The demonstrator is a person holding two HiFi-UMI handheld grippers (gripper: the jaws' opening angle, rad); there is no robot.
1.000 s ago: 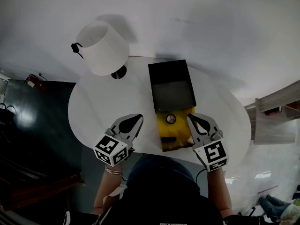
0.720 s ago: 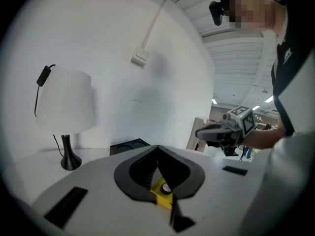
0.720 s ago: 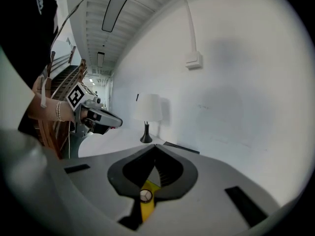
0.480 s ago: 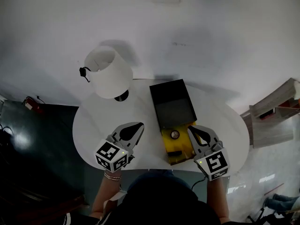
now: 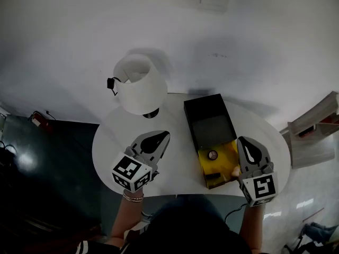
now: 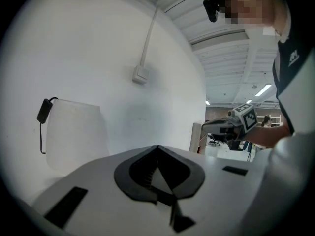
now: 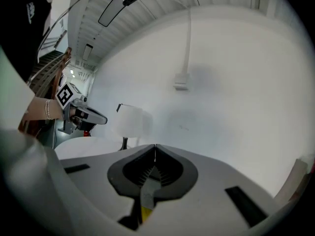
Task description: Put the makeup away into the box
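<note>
**Head view.** The box (image 5: 219, 164) stands open on the right half of the round white table (image 5: 114, 144). Its base is lined yellow, and its black lid (image 5: 210, 121) lies back on the far side. Inside the base are a small round item (image 5: 213, 155) and a dark item (image 5: 214, 177) near the front edge. The left gripper (image 5: 163, 135) hangs over bare tabletop, well apart from the box, with its jaws together and empty. The right gripper (image 5: 244, 141) sits just beside the box's right edge, its jaws likewise together. A lamp with a white shade (image 5: 139, 89) stands at the table's far left, near the lid.

**Left gripper view.** The jaws meet at a closed seam with nothing between them. The lamp shade fills the left. The right gripper shows at the right.

**Right gripper view.** The jaws are closed and empty. A strip of yellow shows below them. The lamp and the left gripper lie ahead on the left, and a wall fitting (image 7: 181, 80) is mounted above.
</note>
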